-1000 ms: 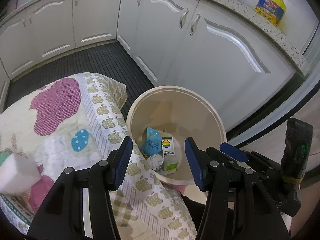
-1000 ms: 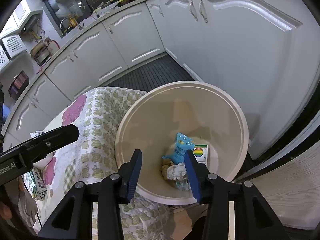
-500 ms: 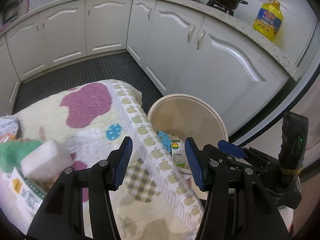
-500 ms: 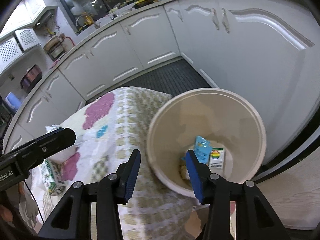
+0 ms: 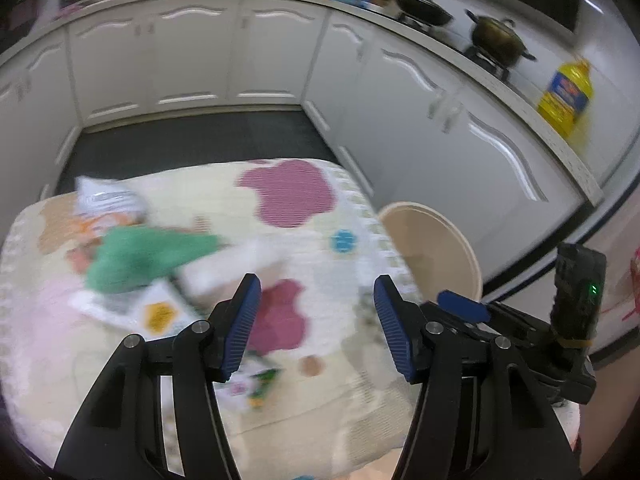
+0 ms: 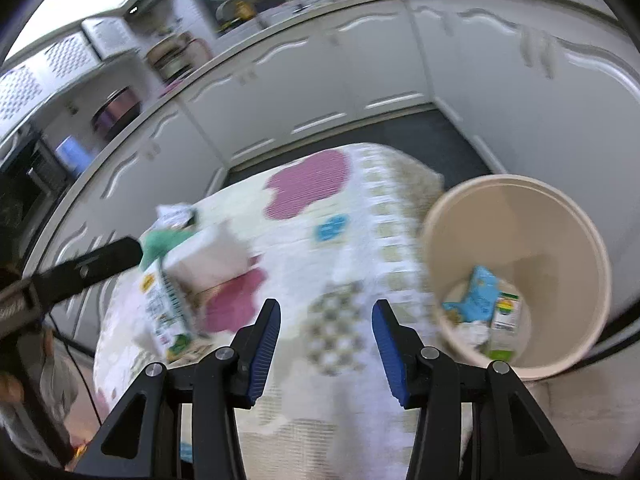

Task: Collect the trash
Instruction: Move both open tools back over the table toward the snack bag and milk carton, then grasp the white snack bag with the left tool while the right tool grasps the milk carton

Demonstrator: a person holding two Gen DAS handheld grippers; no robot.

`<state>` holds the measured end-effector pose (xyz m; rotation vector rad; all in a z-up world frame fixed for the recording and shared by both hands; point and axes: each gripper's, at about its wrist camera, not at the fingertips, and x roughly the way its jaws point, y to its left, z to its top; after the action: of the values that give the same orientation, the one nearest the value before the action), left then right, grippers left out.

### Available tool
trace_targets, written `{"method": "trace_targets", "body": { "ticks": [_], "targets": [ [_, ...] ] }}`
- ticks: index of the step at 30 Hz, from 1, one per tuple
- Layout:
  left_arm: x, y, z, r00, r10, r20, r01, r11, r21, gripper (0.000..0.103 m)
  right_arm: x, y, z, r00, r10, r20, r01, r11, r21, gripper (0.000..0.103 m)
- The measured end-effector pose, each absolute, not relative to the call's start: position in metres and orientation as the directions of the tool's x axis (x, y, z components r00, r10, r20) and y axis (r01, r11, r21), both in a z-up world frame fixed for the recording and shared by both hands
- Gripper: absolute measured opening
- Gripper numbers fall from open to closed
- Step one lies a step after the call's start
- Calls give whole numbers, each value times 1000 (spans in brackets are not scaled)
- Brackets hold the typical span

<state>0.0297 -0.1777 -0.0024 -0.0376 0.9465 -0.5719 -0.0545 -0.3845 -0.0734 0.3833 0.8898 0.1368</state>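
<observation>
Hovering over the cloth-covered table [image 5: 120,360], the left gripper [image 5: 316,320] has its blue pads spread apart, gripping nothing. The right gripper [image 6: 325,340] is likewise parted and empty. At nine to ten o'clock of both grippers lies blurred trash: a green wrapper [image 5: 148,256], a white block [image 6: 208,256] and a printed carton [image 6: 166,312]. The beige bin [image 6: 592,240] stands at three o'clock just beside the table edge, with a blue packet [image 6: 478,292] and a small carton [image 6: 505,320] inside.
</observation>
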Motion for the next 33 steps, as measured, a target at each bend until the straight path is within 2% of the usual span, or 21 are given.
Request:
{"method": "trace_targets", "body": {
  "ticks": [4, 7, 15, 27, 33],
  "targets": [
    [42, -126, -4, 476, -437, -763, 374, 886, -275, 59, -48, -346, -72, 596, 336, -729, -59, 924, 377, 56],
    [57, -86, -10, 494, -401, -771, 295, 912, -285, 63, -43, -319, -71, 573, 374, -729, -125, 919, 373, 56],
    [106, -19, -34, 481, -384, -788, 161, 922, -351, 63, -23, -251, -76, 510, 441, -739, -284, 897, 339, 57],
    [186, -14, -74, 424, -406, -809, 88, 908, -409, 63, 11, -208, -96, 451, 431, -782, -390, 883, 261, 61],
    [204, -27, -94, 401, -405, -822, 89, 910, -405, 62, 22, -208, -107, 441, 456, -773, -363, 878, 311, 61]
  ]
}}
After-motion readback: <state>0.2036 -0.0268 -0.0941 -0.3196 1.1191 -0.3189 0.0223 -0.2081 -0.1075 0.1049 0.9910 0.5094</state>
